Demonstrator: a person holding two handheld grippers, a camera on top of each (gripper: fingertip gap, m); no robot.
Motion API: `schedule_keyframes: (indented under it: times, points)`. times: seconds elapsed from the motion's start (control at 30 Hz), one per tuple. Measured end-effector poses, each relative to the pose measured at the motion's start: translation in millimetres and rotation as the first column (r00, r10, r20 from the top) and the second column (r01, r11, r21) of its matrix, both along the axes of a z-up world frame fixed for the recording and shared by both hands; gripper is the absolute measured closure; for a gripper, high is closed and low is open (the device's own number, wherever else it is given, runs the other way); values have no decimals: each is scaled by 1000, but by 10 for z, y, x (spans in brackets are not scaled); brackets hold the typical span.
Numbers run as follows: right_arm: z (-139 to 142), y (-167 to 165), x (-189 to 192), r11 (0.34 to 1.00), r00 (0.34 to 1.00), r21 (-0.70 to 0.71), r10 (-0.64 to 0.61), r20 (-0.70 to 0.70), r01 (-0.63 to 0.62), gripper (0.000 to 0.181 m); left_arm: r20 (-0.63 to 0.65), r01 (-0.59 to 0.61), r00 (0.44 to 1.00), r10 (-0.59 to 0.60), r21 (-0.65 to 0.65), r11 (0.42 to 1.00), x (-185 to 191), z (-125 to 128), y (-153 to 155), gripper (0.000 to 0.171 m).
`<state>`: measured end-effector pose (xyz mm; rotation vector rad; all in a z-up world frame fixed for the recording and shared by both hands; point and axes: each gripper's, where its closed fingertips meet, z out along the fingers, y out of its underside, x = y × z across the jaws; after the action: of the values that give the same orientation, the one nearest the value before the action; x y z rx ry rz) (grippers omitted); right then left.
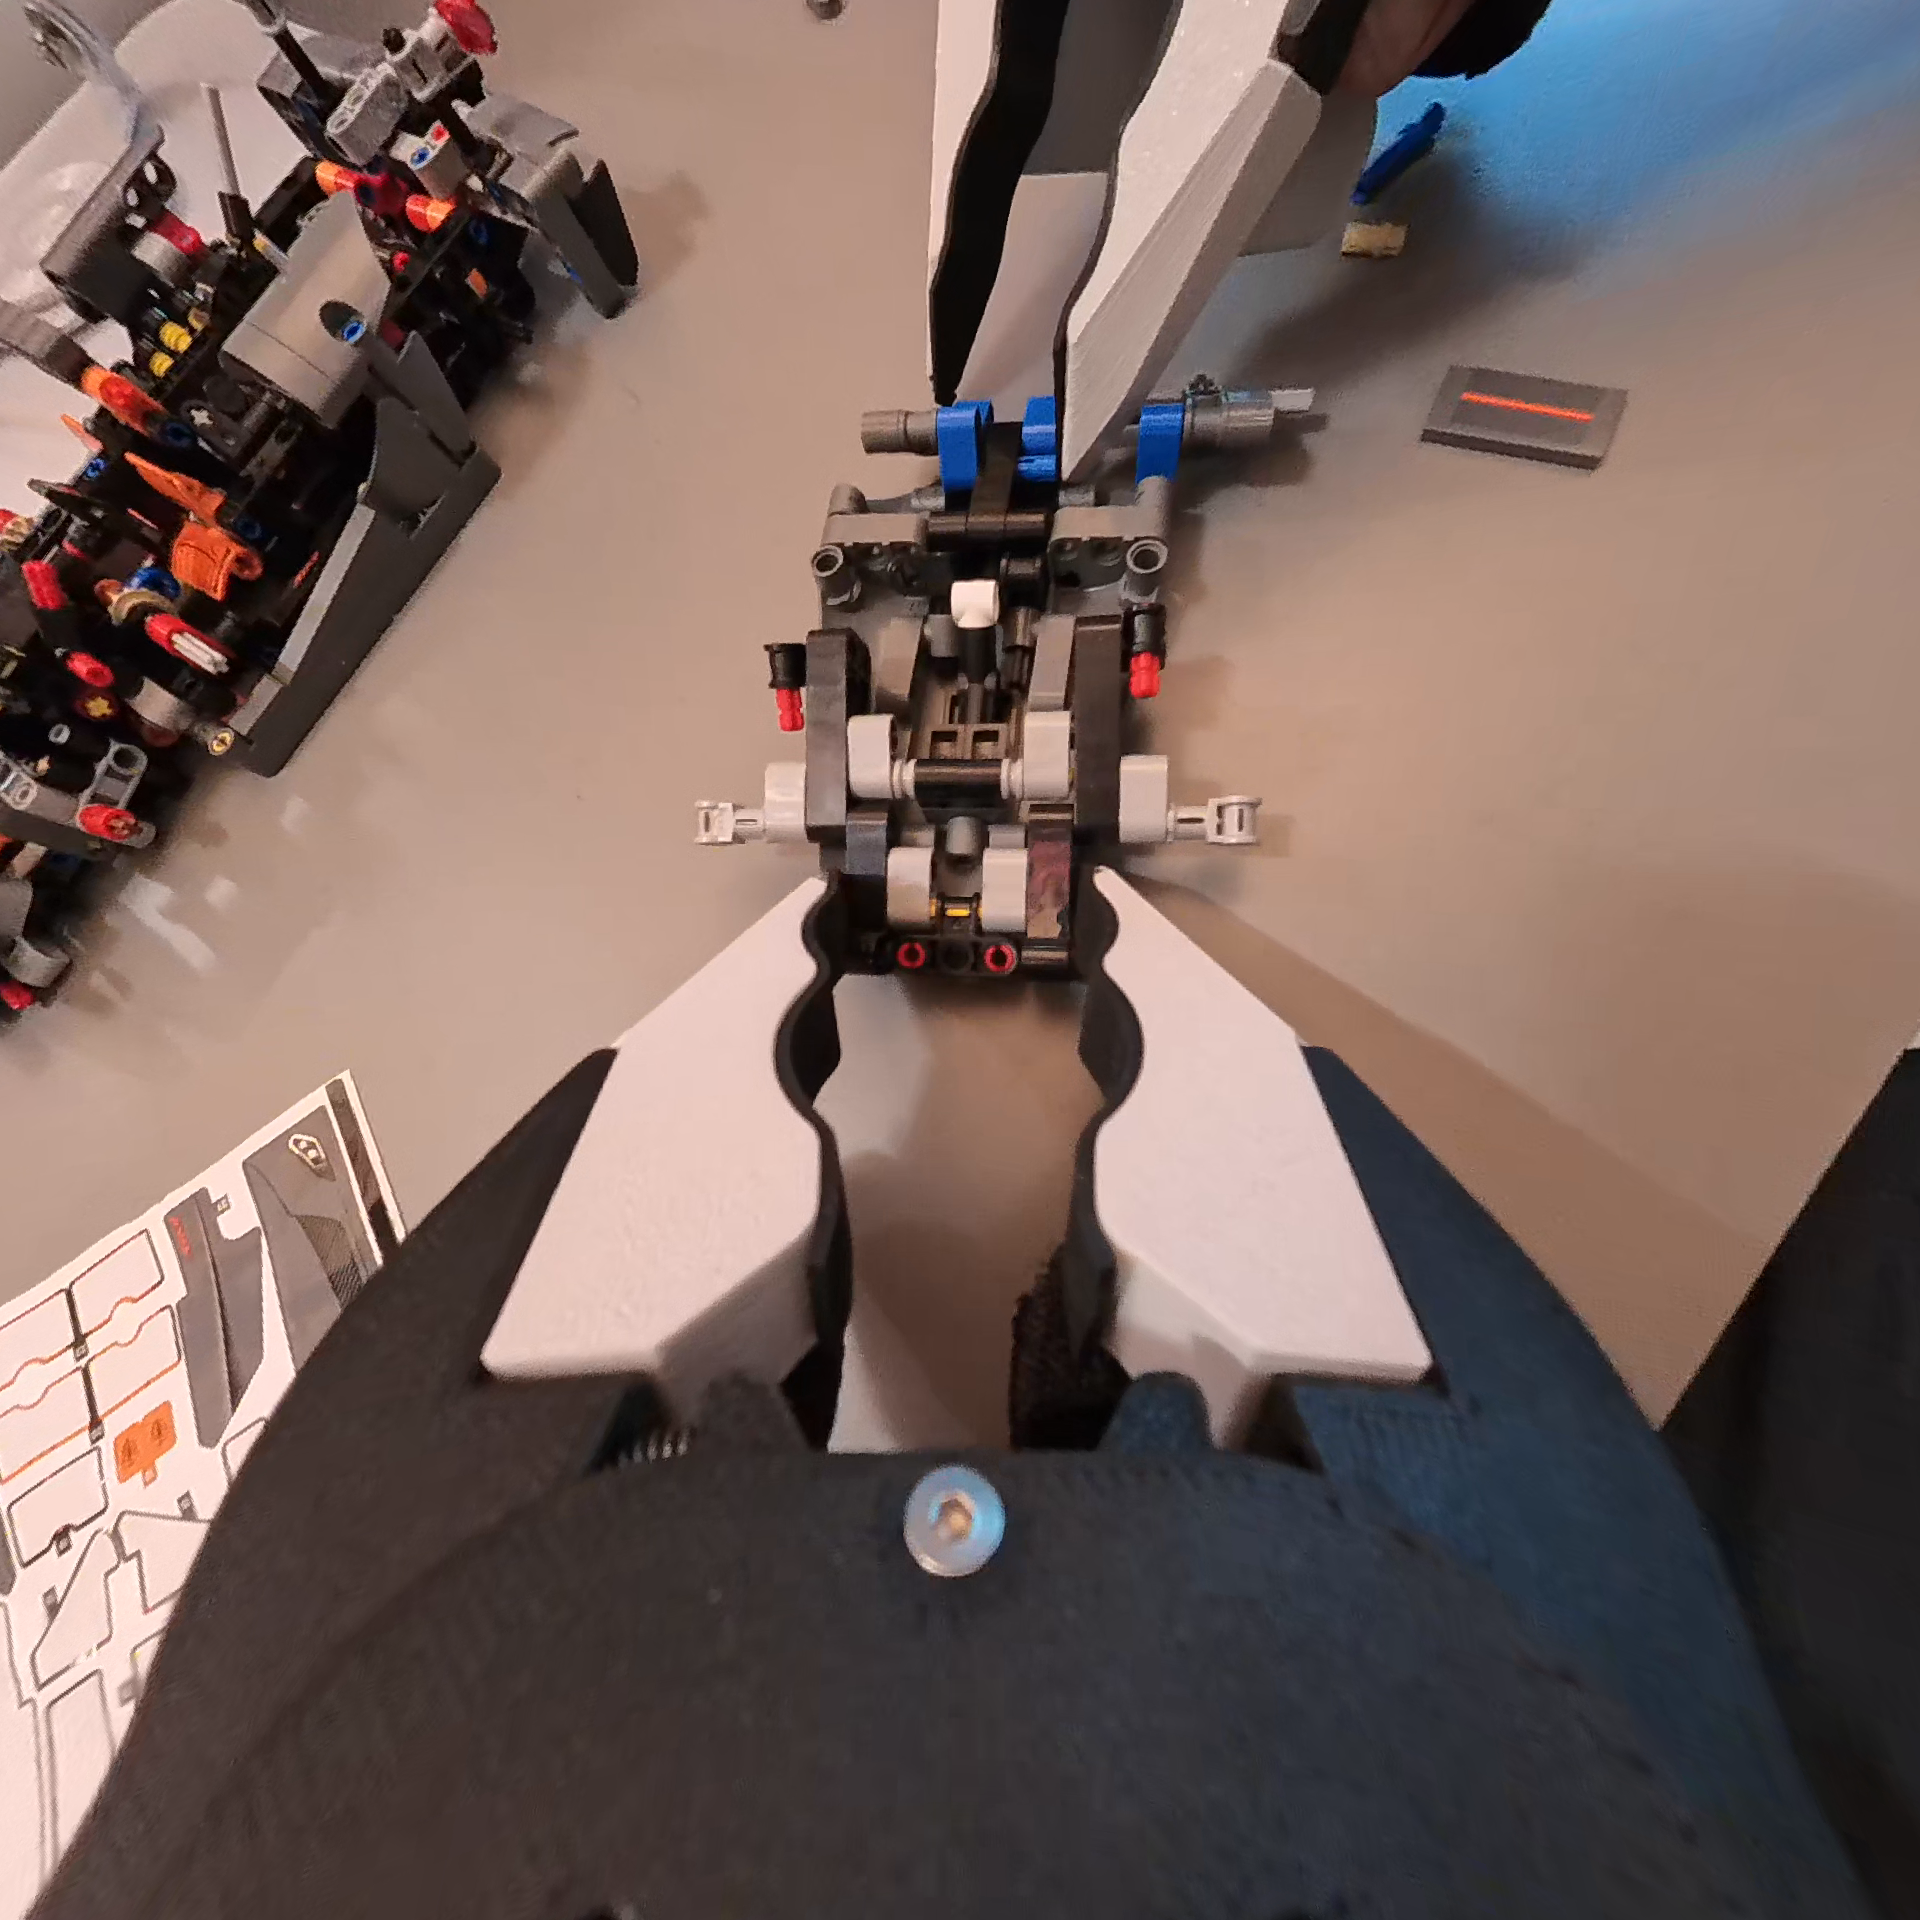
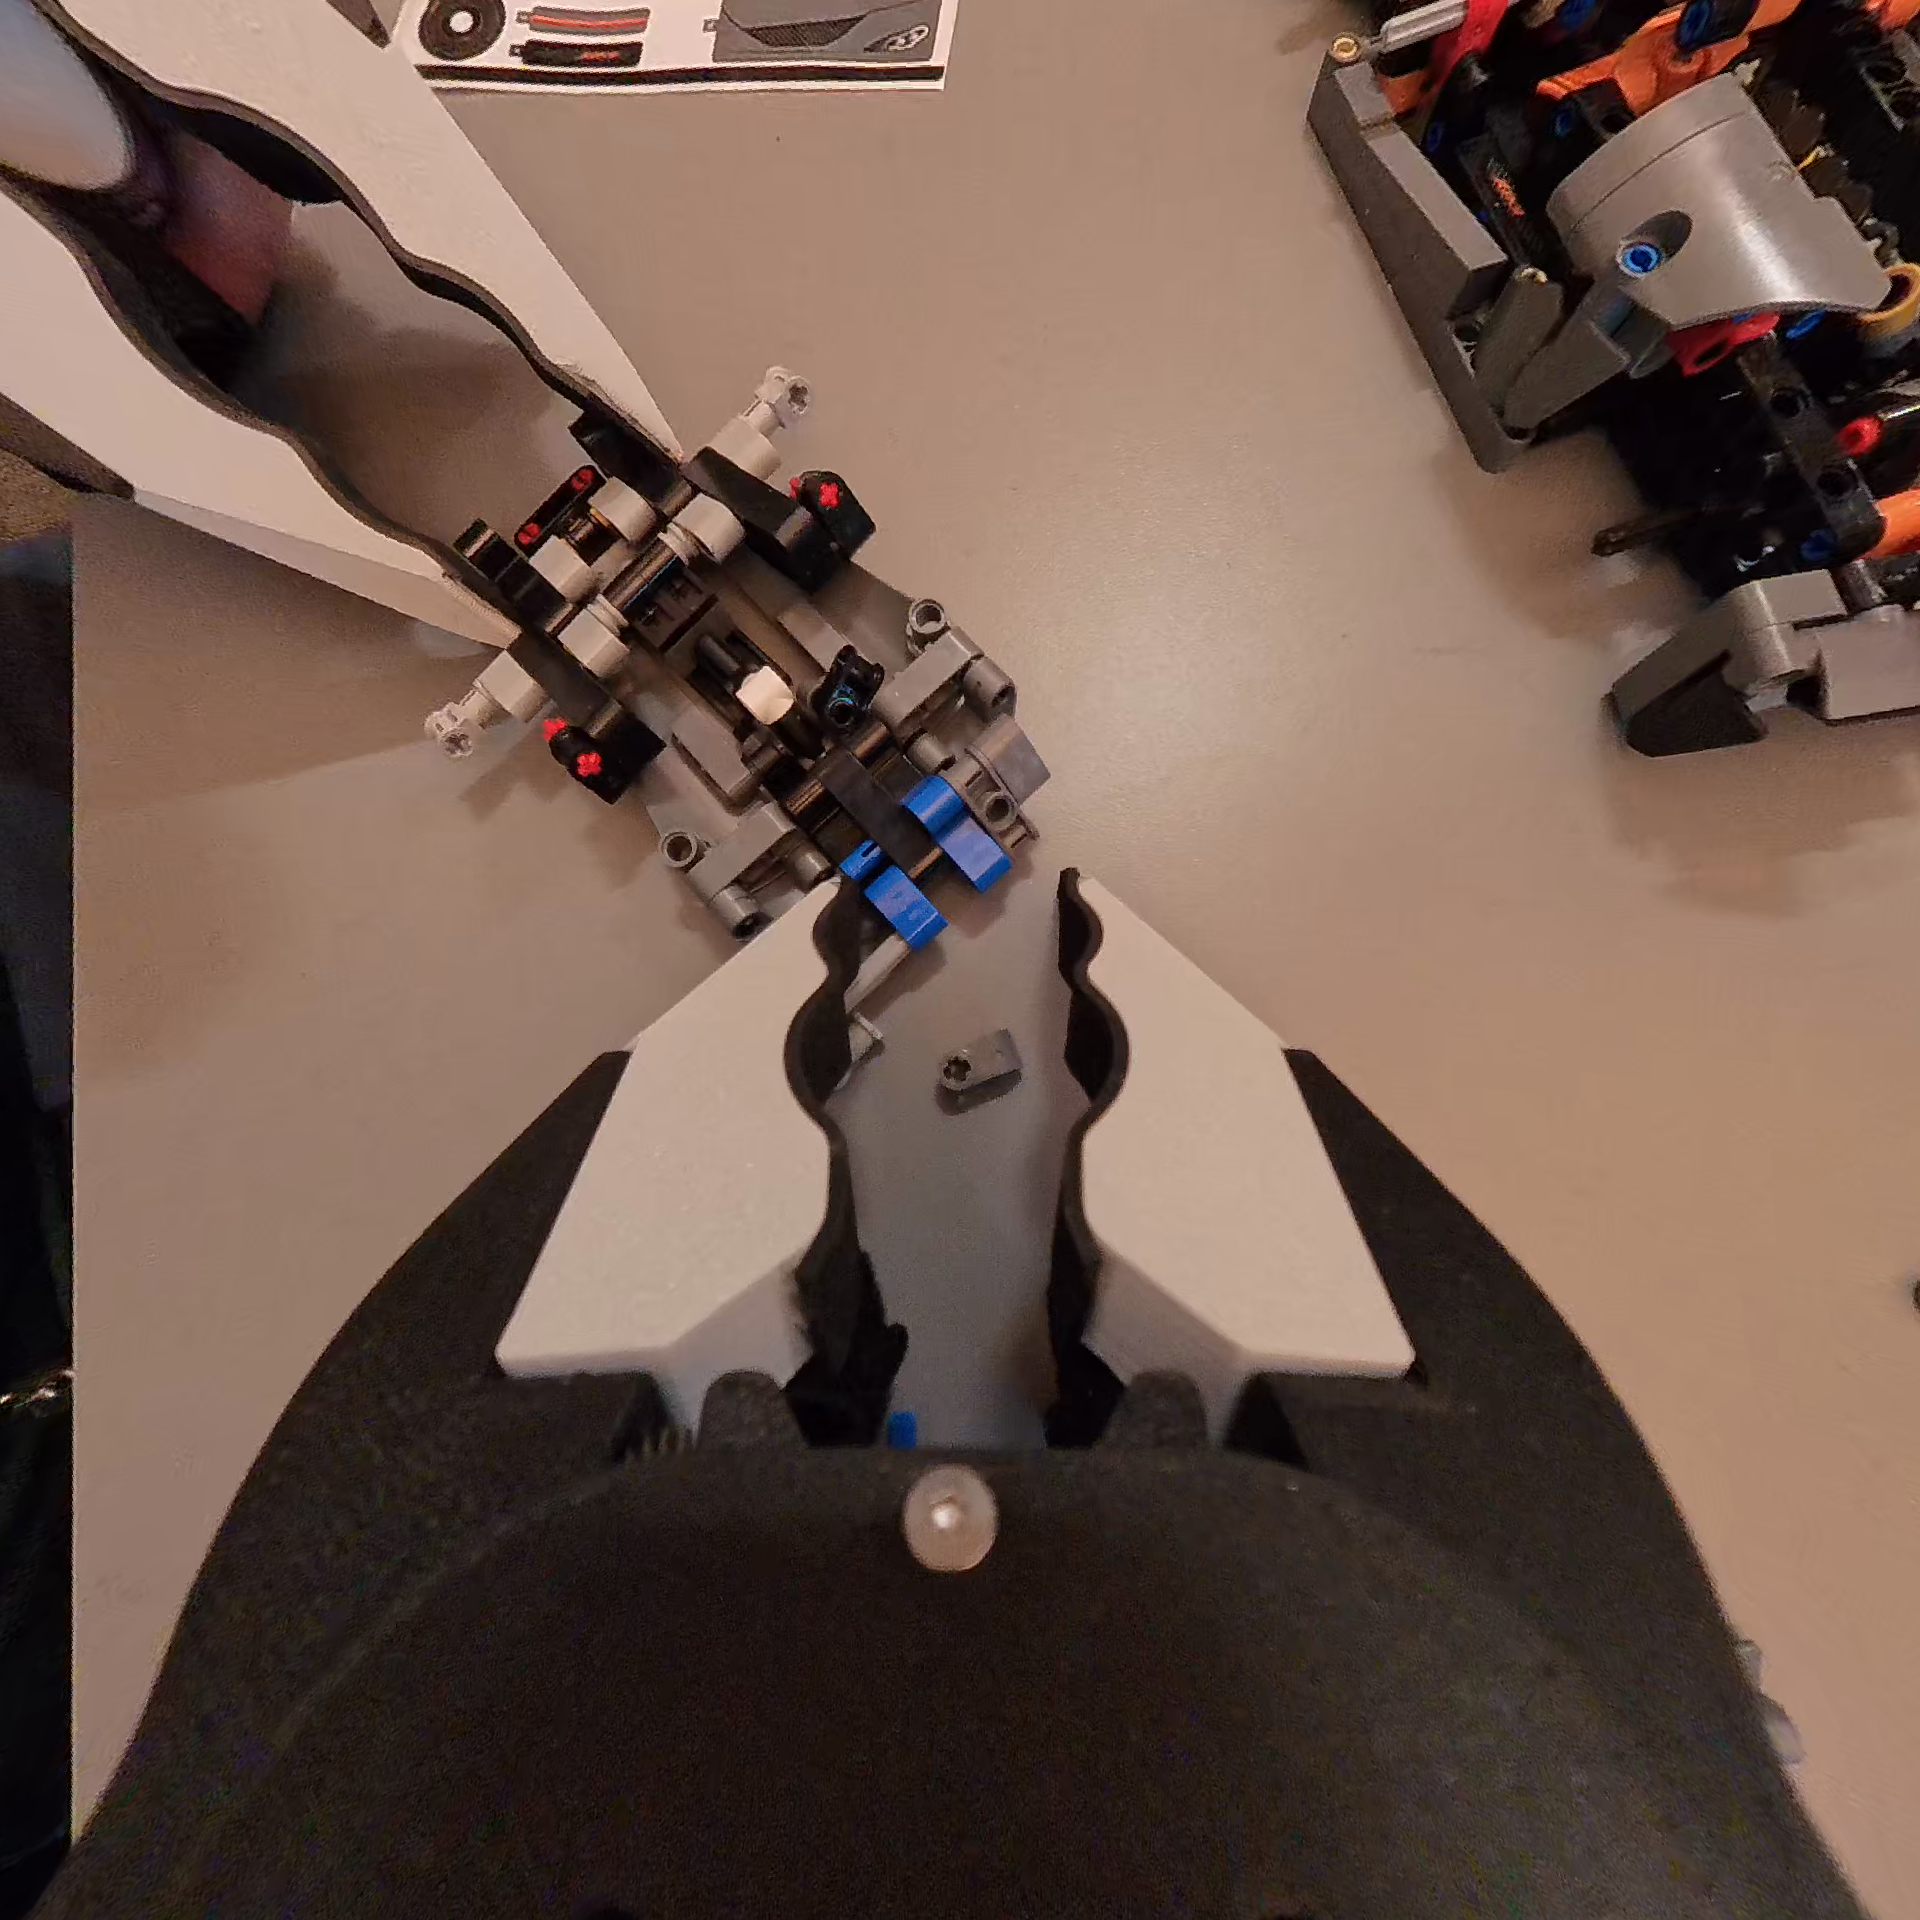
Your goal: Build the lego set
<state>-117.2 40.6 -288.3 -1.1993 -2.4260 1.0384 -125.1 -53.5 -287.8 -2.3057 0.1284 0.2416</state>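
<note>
- The sub-assembly [image 1: 961,717], a small black and grey lego build with blue clips at one end, lay flat on the grey table [image 1: 1455,831], right in the middle of the action.
- The left gripper [image 1: 956,914] had its jaws pinching the near end of the sub-assembly, both fingertips pressed on the black frame by the red pins [image 1: 954,956].
- From the right wrist view the same grip showed at the upper left: left gripper [image 2: 582,540] clamped on the sub-assembly [image 2: 748,665] from its far end.
- The right gripper [image 2: 945,894] came in at the blue clips [image 2: 940,842], jaws spread apart; its left fingertip sat just beside a clip, and I could not tell whether it touched.
- In the left wrist view the right gripper [image 1: 1003,405] pointed down at the blue clips [image 1: 1023,436], with the grey axle [image 1: 1226,416] running across that far end.
- A small grey connector [image 2: 977,1070] lay loose on the table between the right gripper's fingers, touching neither.
- The big model [image 1: 208,436], black with orange and red parts, sat far left in the left wrist view; it showed far right [image 2: 1683,312] in the other.
- A sticker sheet [image 1: 156,1351] lay near left, by the left gripper's body.
- A dark flat tile [image 1: 1522,416] with an orange stripe rested to the right of the axle, well apart from the sub-assembly.
- A blue piece [image 1: 1397,156] and a tan piece [image 1: 1371,239] lay far right.
</note>
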Motion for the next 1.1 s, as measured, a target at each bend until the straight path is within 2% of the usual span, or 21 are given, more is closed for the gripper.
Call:
schedule_keyframes:
  times: [0.37, 0.67, 0.83, 1.0, 1.1]
  points:
    - [2, 10, -4, 1000, 1000, 1, -2, -3, 2, 144, -43, -6, 999, 7, 21, 1000, 4, 14, 8, 131]
    - [144, -43, -16, 999, 998, -32, 14, -62, -16, 143, -63, -20, 998, 24, 54, 998, -10, 71, 43, 131]
    - [284, -238, 68, 988, 990, -108, 100, -97, -110, 143, -69, -35, 997, 41, 82, 996, -21, 120, 76, 131]
    - [171, -395, 179, 977, 974, -33, 208, -87, -212, 143, -83, -38, 996, 45, 84, 996, -2, 115, 136, 131]
    - [168, -428, 184, 973, 968, -8, 227, -105, -229, 145, -84, -37, 996, 44, 83, 996, -2, 119, 170, 131]
